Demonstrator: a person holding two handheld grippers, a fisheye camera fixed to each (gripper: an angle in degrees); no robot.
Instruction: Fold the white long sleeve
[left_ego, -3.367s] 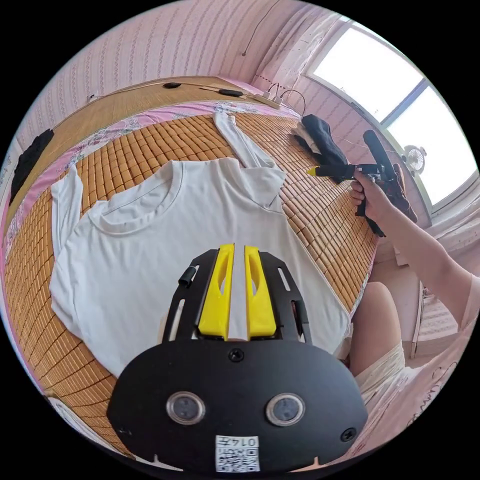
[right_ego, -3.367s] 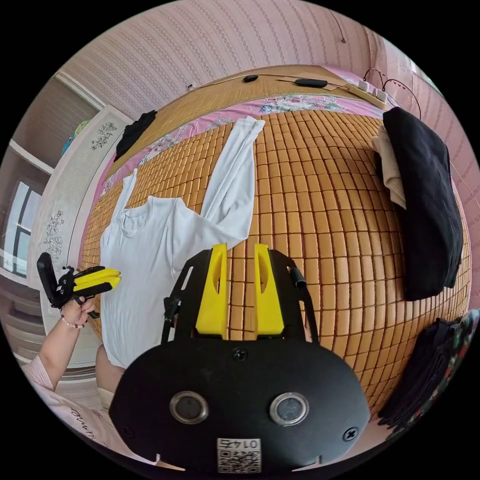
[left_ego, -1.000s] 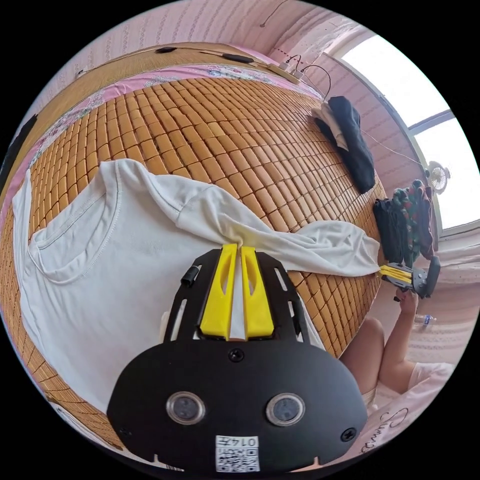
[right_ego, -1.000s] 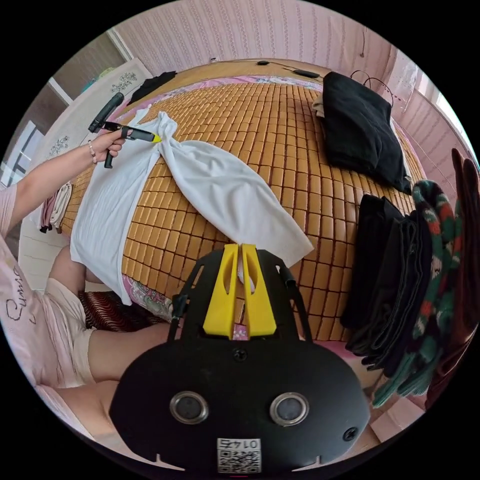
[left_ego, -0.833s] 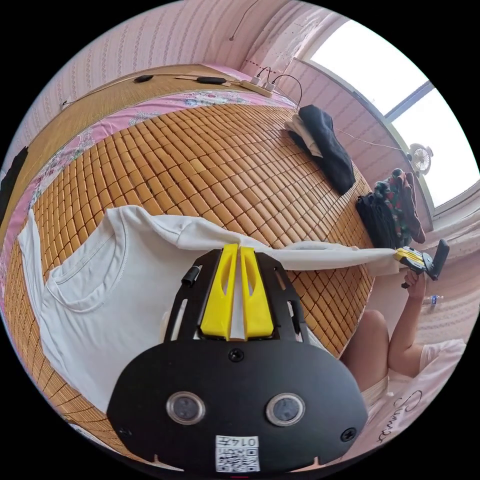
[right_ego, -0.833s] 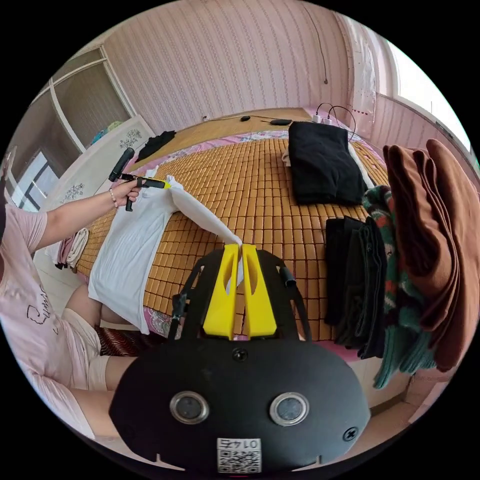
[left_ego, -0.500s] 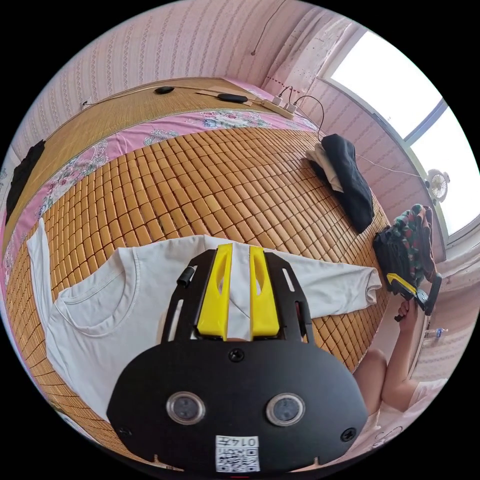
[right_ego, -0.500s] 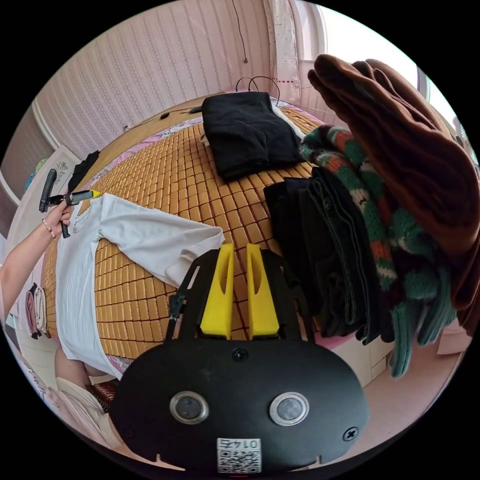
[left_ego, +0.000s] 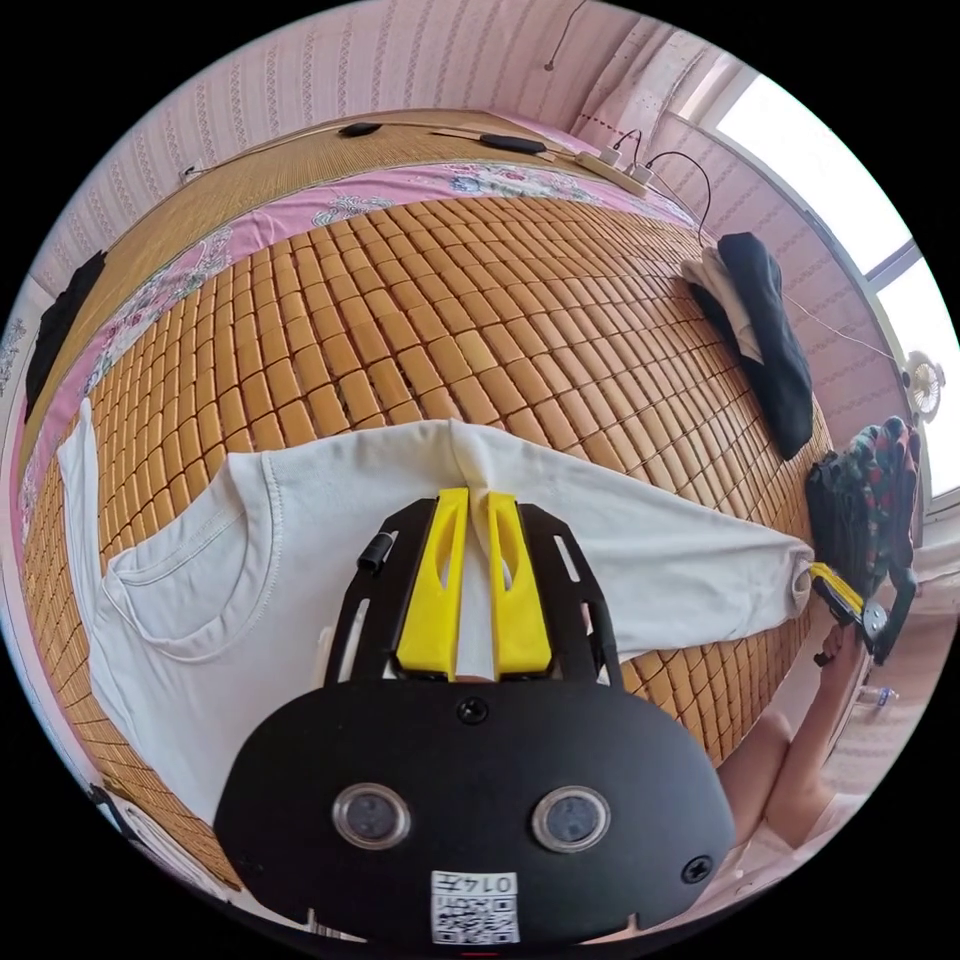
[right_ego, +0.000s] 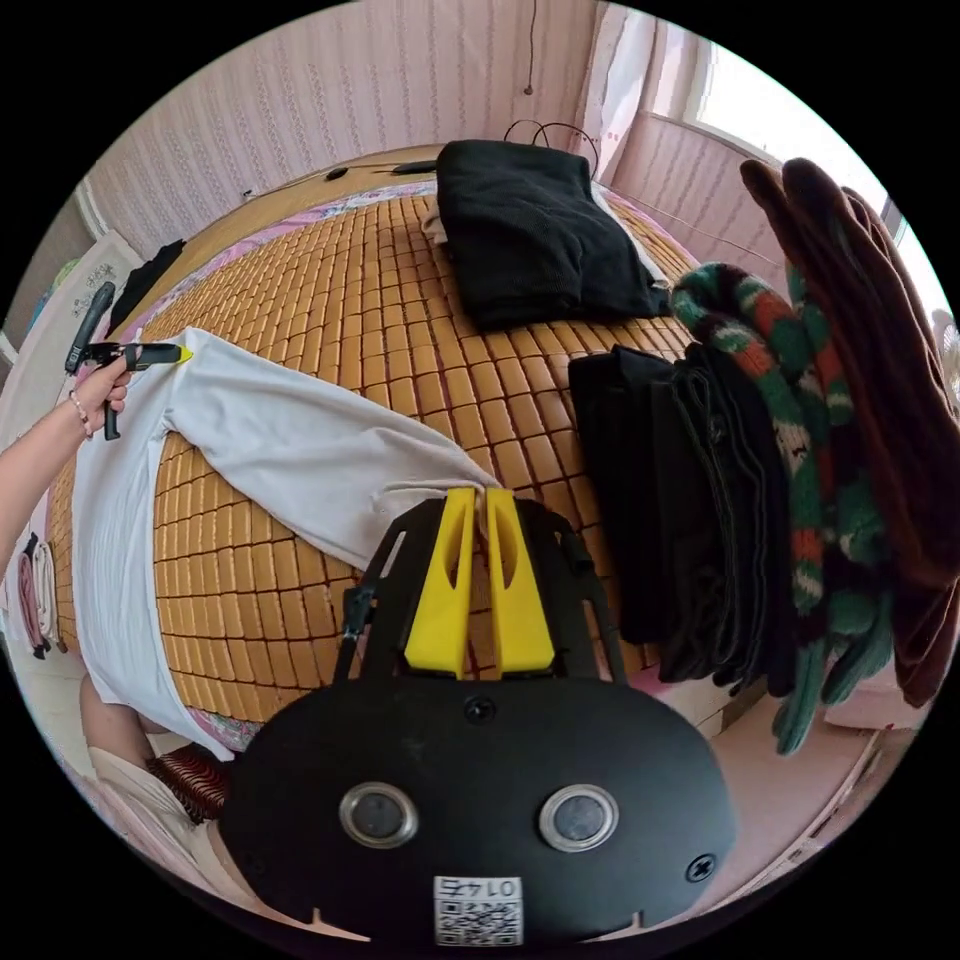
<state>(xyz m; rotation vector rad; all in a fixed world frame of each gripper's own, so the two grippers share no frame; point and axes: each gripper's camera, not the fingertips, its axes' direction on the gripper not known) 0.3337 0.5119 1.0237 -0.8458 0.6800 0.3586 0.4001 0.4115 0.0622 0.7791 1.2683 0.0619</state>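
Pinching smooth white long sleeve (left_ego: 300, 590) cloth, both grippers' yellow fingers (left_ego: 437, 580) close over the tiled bamboo mat (left_ego: 400, 320).

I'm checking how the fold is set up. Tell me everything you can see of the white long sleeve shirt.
The white long sleeve shirt looks like thin, soft knit with a stitched round neckline. Its body lies flat on the bamboo mat, hem hanging over the bed edge. One sleeve is stretched sideways across the mat: the left gripper pinches a bunched ridge at the shoulder, and the right gripper pinches the cuff. The other sleeve lies along the far side.
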